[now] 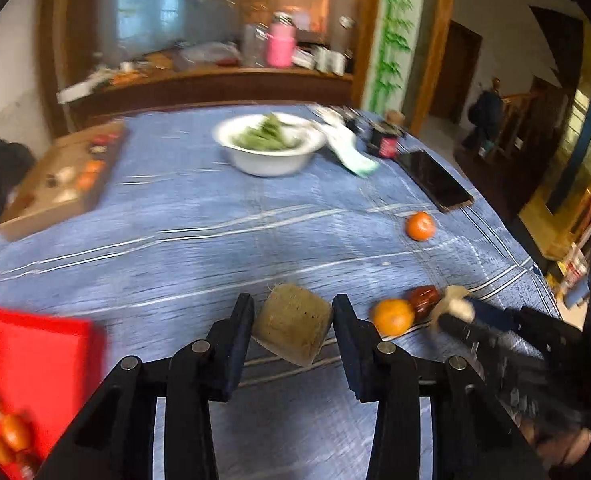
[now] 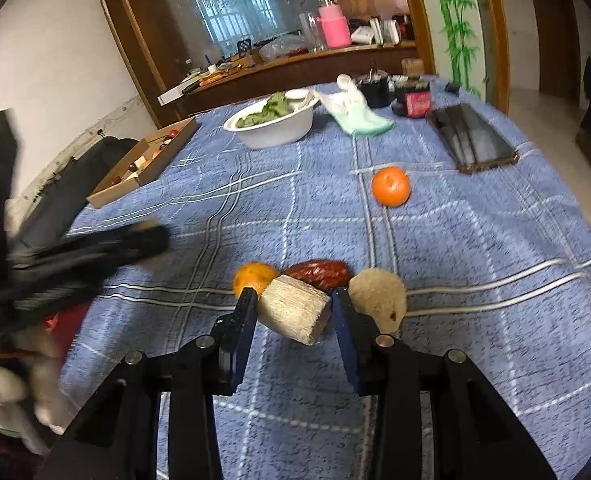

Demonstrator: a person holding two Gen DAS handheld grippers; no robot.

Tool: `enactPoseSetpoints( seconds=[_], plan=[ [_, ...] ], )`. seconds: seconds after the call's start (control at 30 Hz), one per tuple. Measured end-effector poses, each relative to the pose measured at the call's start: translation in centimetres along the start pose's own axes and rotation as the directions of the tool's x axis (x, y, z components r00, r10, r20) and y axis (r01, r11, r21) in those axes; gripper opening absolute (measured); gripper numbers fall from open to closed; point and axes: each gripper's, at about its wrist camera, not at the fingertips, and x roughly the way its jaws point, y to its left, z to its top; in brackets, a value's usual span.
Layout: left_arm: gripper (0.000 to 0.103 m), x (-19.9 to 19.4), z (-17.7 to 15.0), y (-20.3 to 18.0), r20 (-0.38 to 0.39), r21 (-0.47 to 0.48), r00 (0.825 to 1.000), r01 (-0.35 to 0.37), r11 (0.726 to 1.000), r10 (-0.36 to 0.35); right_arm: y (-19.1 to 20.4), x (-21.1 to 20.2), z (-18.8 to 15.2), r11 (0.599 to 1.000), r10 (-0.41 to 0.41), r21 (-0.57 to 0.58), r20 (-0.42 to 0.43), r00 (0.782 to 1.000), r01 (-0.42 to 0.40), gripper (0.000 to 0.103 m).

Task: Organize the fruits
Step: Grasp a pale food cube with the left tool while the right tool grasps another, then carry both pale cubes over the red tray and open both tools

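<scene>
My left gripper (image 1: 293,322) is shut on a tan, rough cut chunk (image 1: 293,330) and holds it above the blue cloth. A red tray (image 1: 35,364) with small fruits in it lies at the lower left. My right gripper (image 2: 293,308) is shut on a pale cut chunk (image 2: 295,310) beside an orange (image 2: 253,276), a dark red fruit (image 2: 321,274) and a pale round piece (image 2: 379,294). The same orange (image 1: 391,316) and red fruit (image 1: 423,298) show in the left wrist view. A lone orange (image 2: 390,186) lies farther out; it also shows in the left wrist view (image 1: 419,226).
A white bowl (image 1: 271,160) of greens stands at the far middle. A cardboard box (image 1: 55,184) of small items lies at the far left. A phone (image 1: 435,186), a dark jar (image 1: 385,142) and a green-white bag (image 1: 353,152) sit at the far right. The table edge runs along the right.
</scene>
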Motion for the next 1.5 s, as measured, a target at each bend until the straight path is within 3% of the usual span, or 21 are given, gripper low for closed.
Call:
enactPoseSetpoints(
  seconds=[0.2, 0.33, 0.53, 0.73, 0.9, 1.03, 1.13, 1.2, 1.27, 1.5],
  plan=[
    [0.042, -6.3, -2.8, 5.3, 0.101, -0.139, 0.995, 0.004, 0.990, 0.010, -0.2, -0.2, 0.0, 0.997, -0.083, 0.009, 0.046, 0.995, 0.083, 0.037],
    [0.042, -8.1, -4.4, 6.8, 0.121, -0.170, 0.993, 0.019, 0.985, 0.001, -0.2, -1.0, -0.5, 0.992, -0.105, 0.078, 0.028, 0.994, 0.103, 0.037],
    [0.042, -9.2, -6.1, 8.8, 0.142, -0.223, 0.990, 0.052, 0.973, -0.020, 3.4, -5.0, -2.6, 0.995, -0.098, 0.009, 0.033, 0.995, 0.097, 0.037],
    [0.042, -10.5, -7.5, 10.9, 0.166, -0.261, 0.986, 0.065, 0.963, -0.022, 6.6, -6.8, -2.0, 1.000, -0.004, 0.003, 0.039, 0.999, 0.004, 0.037],
    [0.042, -11.9, -7.7, 13.6, 0.181, -0.303, 0.983, 0.028, 0.953, 0.029, 10.4, -6.9, -0.9, 0.993, 0.115, -0.012, 0.019, 0.993, -0.115, 0.037],
    [0.042, -13.7, -7.4, 16.5, 0.198, -0.343, 0.974, -0.038, 0.938, 0.111, 14.2, -6.3, -0.1, 0.973, 0.225, -0.043, -0.016, 0.974, -0.225, 0.037],
    [0.042, -14.0, -7.1, 19.3, 0.173, -0.357, 0.965, -0.127, 0.925, 0.199, 17.5, -5.1, 0.8, 0.947, 0.313, -0.060, -0.059, 0.948, -0.317, 0.037],
    [0.042, -13.6, -7.1, 21.0, 0.149, -0.369, 0.964, -0.152, 0.917, 0.220, 19.6, -3.6, 1.1, 0.925, 0.370, -0.055, -0.102, 0.924, -0.376, 0.037],
    [0.042, -12.5, -7.2, 23.0, 0.112, -0.389, 0.965, -0.176, 0.904, 0.236, 21.7, -2.1, 1.2, 0.914, 0.391, -0.063, -0.138, 0.910, -0.402, 0.037],
    [0.043, -9.3, -7.6, 26.5, 0.032, -0.427, 0.975, -0.184, 0.885, 0.218, 28.8, 3.4, 0.3, 0.899, 0.365, -0.153, -0.257, 0.895, -0.411, 0.037]
  ],
)
